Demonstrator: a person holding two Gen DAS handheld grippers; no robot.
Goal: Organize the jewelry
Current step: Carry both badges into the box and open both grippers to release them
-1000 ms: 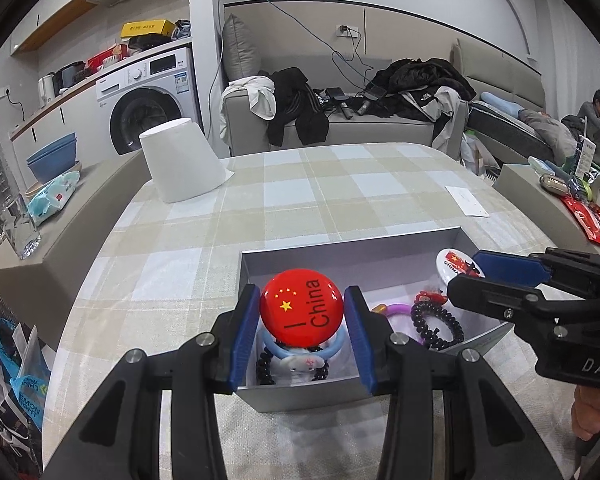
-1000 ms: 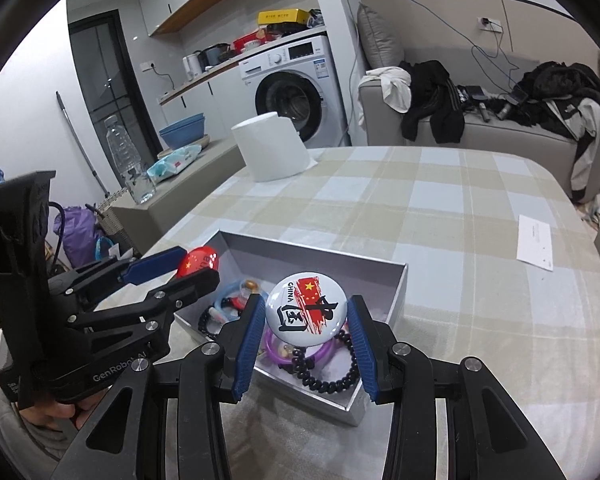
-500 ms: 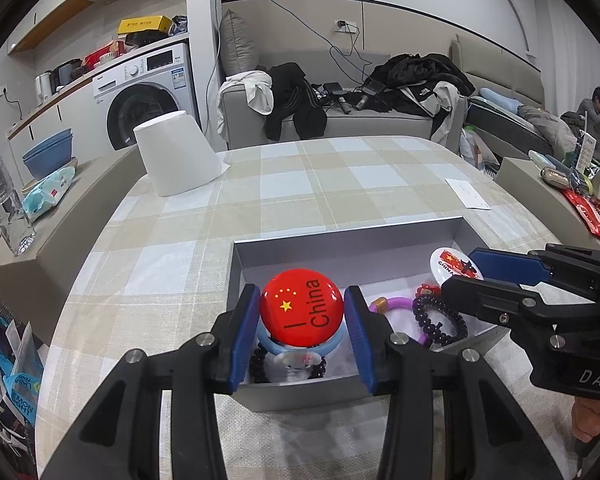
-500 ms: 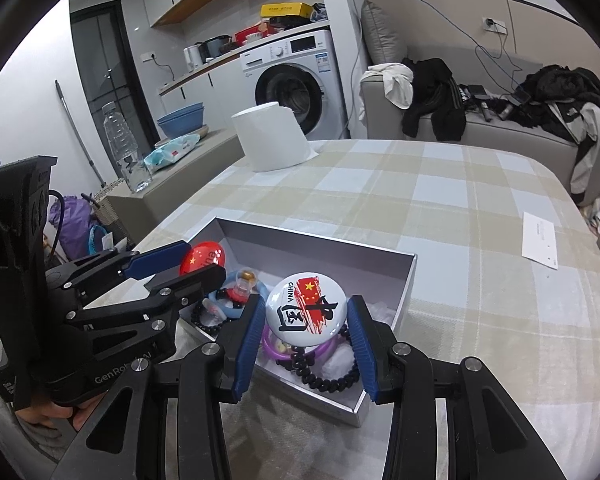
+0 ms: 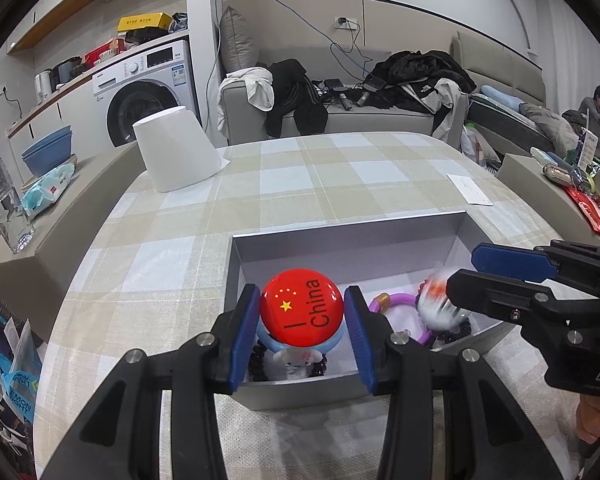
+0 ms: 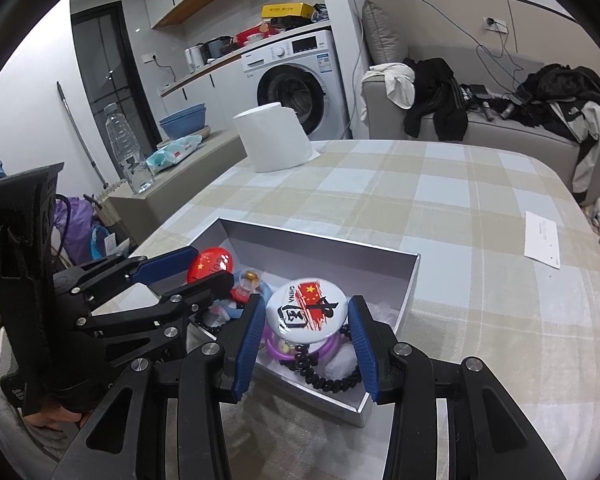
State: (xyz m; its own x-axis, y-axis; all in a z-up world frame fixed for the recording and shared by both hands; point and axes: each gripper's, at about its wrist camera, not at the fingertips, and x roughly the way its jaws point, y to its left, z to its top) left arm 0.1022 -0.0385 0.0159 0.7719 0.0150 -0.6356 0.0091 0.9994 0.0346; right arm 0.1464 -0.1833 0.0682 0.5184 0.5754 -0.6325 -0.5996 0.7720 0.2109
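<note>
My left gripper is shut on a red round badge with a flag and "I China", held over the near left part of the open grey box. My right gripper is shut on a white round badge with red and black print, held over the box's near right part. In the left wrist view the white badge is blurred. Below lie a purple ring, a dark bead bracelet and a light blue ring.
A white upturned paper cup stands at the far left of the checked tablecloth. A white paper slip lies at the far right. A bench with a water bottle runs along the left edge; a sofa stands behind.
Both grippers, still holding their badges, have come lower and closer over the box. The white badge is now blurred in the left wrist view.
</note>
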